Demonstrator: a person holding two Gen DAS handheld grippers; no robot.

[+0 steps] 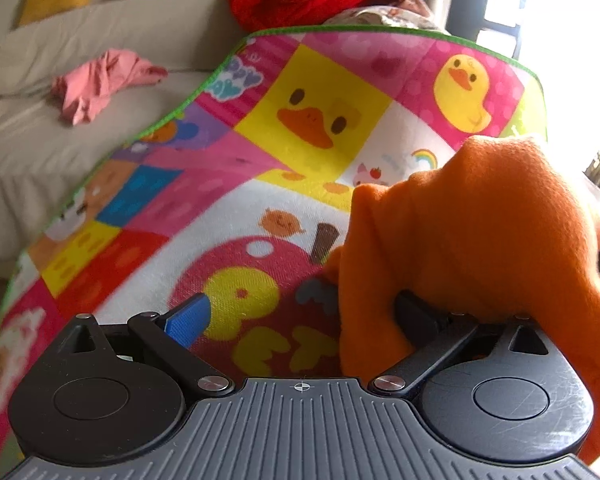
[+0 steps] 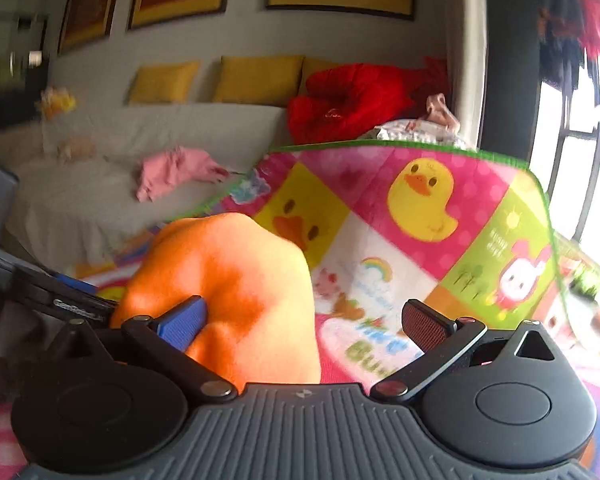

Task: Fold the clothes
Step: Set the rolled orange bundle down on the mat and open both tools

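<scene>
An orange garment [image 1: 480,248] hangs bunched over the colourful cartoon play mat [image 1: 260,152]. In the left wrist view it drapes over my left gripper's right finger; the blue left finger [image 1: 192,318] stands far apart from it, so my left gripper [image 1: 300,316] is open. In the right wrist view the orange garment [image 2: 228,288] lies against the blue left finger [image 2: 184,326], and the red right finger [image 2: 424,324] is bare and wide apart; my right gripper [image 2: 304,324] is open. The left gripper's body [image 2: 60,300] shows at the left edge, under the garment.
A pink garment [image 1: 100,84] lies on the cream sofa [image 1: 40,140] left of the mat, also in the right wrist view [image 2: 172,172]. A red garment pile [image 2: 348,100] and yellow cushions [image 2: 256,78] sit behind. A bright window [image 2: 580,120] is at right.
</scene>
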